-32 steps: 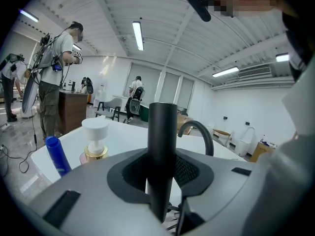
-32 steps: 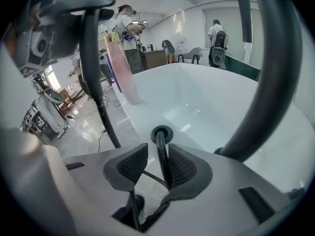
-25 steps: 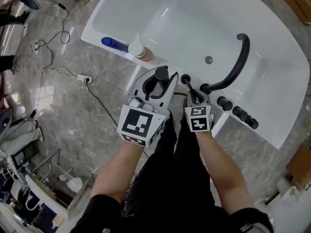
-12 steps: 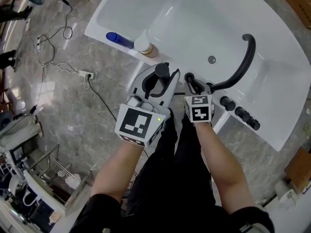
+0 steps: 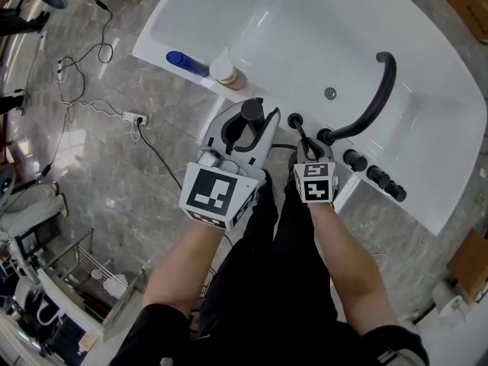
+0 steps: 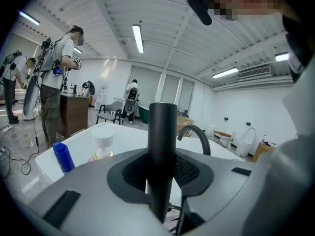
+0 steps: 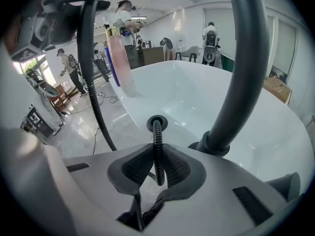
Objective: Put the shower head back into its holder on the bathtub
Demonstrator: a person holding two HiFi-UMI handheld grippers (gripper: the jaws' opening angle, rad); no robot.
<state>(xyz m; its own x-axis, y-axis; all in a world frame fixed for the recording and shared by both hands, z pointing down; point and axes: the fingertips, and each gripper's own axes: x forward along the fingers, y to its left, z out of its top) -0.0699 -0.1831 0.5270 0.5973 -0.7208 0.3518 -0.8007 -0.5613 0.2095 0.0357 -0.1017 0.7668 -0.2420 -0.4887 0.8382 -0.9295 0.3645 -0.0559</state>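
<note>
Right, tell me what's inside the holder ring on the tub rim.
The black ribbed hose runs down into the holder ring. Nothing else shows in it; where the hose goes below the bathtub rim is covered.

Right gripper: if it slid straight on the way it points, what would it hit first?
Probably the holder opening on the bathtub rim. The right gripper, whose jaws have just been closing on the hose, points along that hose toward it; depth is unclear.

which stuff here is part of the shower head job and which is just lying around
Job: black cylindrical shower head; black ribbed hose; round black holder; white bathtub.
Lying about: blue bottle; white-capped bottle; white power strip.
</note>
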